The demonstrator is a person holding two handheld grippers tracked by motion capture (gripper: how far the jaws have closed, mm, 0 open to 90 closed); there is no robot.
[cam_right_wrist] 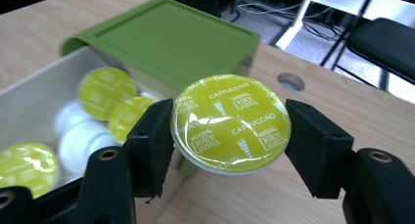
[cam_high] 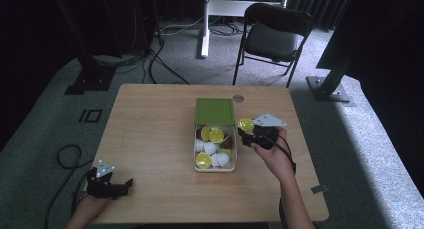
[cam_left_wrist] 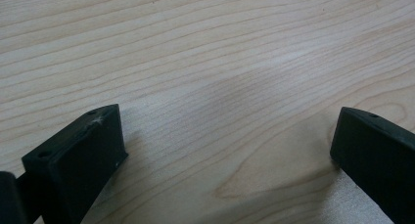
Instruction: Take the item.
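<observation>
Light wood table (cam_high: 150, 139), round hole (cam_high: 238, 98) near far edge. On it: white box (cam_high: 196, 148) of capsules with green lid (cam_high: 215, 111); small grey bit (cam_high: 320, 189), probably tape, at right edge.

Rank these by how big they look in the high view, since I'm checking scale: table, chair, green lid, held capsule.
1. Table
2. Chair, though it stands farther off, so it may be shrunk
3. Green lid
4. Capsule, clamped in the right tongs
</observation>
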